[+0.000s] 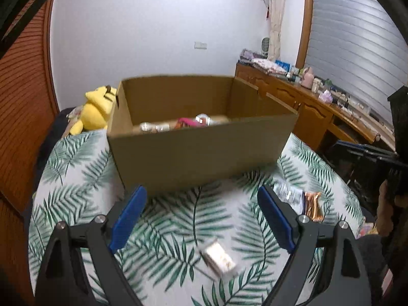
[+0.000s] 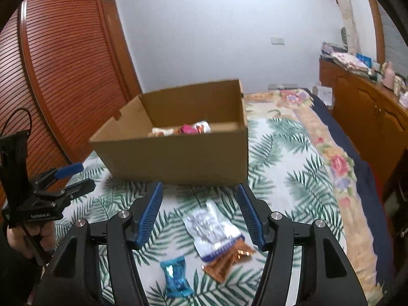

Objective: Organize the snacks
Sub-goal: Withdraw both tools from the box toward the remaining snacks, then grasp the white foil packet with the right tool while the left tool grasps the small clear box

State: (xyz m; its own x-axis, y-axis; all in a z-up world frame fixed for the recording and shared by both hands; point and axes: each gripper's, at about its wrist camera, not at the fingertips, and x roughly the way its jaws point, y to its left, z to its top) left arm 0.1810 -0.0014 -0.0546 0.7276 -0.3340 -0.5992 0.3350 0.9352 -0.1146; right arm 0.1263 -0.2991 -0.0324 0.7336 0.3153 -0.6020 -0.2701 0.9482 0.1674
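Bed laid with loose snacks before box, kept open for filling; left gripper spread wide, right gripper parted, nothing held.

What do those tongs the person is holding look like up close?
Both the left tongs and the right tongs have black angular frames with silver bolts, and each ends in two flat fingers faced with ribbed blue pads. Seen from the side, the left one has small white lettering and a thin black cable.

A pale blue wall backs the bed; a louvred wooden wardrobe stands left, a cluttered wooden cabinet under the shuttered window right.
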